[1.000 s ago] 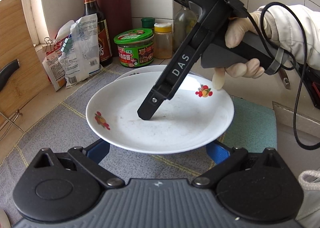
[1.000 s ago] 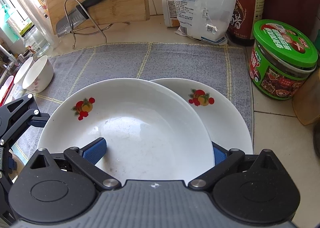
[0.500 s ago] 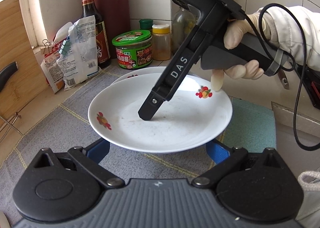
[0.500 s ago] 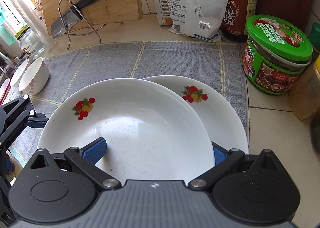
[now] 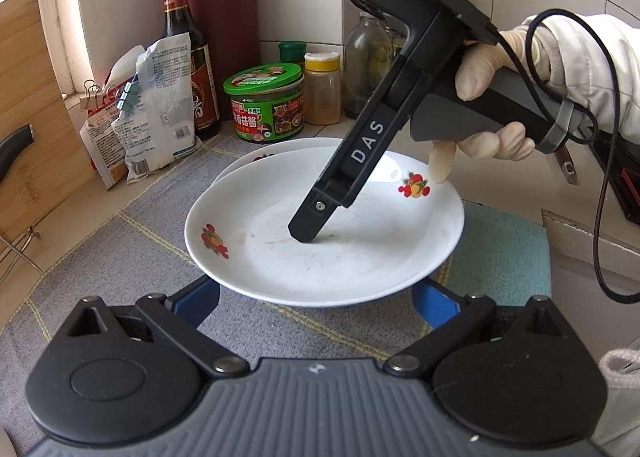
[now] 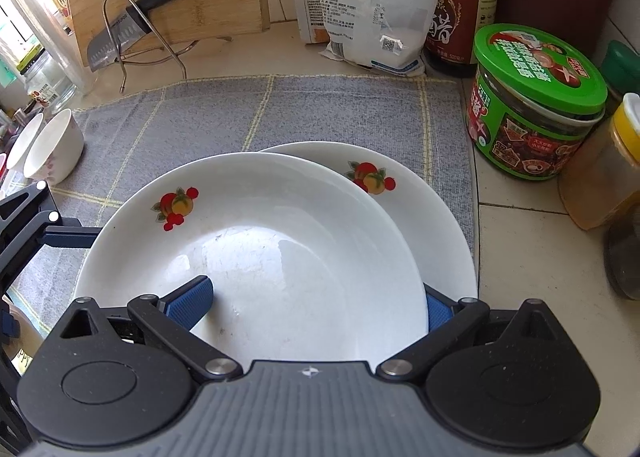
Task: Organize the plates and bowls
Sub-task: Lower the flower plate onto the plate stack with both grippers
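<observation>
- The right hand-held gripper point(image 6: 316, 297) had the near rim of the upper plate point(image 6: 256, 241) between its blue pads: one pad lay inside the plate, the other sat under its outer edge.
- That plate overlapped a second plate point(image 6: 432, 217) on the grey mat point(image 6: 320, 109) on the desk.
- The left hand-held gripper point(image 5: 316, 293) was spread wide with nothing in it, its pads either side of the upper plate's near edge.
- Two small bowls point(image 6: 52, 149) stood at the mat's left edge.
</observation>
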The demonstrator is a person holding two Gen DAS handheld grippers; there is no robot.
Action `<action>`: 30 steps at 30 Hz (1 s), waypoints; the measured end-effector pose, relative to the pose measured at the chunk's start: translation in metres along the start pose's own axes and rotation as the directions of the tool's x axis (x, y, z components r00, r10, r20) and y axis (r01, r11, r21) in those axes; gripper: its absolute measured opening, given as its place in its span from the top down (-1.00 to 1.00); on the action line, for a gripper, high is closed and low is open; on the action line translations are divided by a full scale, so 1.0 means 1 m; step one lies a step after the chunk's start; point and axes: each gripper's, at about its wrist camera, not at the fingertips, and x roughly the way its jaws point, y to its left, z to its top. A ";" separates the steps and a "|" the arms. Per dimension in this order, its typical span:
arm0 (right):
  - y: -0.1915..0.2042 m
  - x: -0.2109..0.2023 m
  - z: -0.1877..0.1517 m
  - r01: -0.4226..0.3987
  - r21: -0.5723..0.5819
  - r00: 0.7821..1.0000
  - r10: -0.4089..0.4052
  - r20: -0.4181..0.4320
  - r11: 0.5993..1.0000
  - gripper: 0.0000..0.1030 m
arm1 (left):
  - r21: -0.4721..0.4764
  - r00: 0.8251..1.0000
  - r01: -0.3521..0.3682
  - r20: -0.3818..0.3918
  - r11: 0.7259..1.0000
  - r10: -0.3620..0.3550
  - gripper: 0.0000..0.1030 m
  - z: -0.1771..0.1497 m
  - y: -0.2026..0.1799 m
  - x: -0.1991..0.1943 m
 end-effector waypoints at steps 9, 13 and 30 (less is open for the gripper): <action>-0.001 -0.004 -0.003 0.020 0.006 1.000 -0.020 -0.010 1.000 -1.00 | 0.011 1.000 0.004 -0.004 1.000 -0.004 -0.97 0.001 0.001 0.004; -0.001 -0.005 -0.004 0.029 0.009 0.999 -0.029 -0.018 1.000 -1.00 | 0.016 1.000 0.008 -0.007 1.000 -0.008 -0.97 0.001 0.001 0.005; 0.001 -0.012 -0.008 0.054 0.019 0.998 -0.054 -0.033 0.998 -1.00 | 0.009 1.000 0.017 -0.009 1.000 -0.017 -0.97 0.002 0.002 0.006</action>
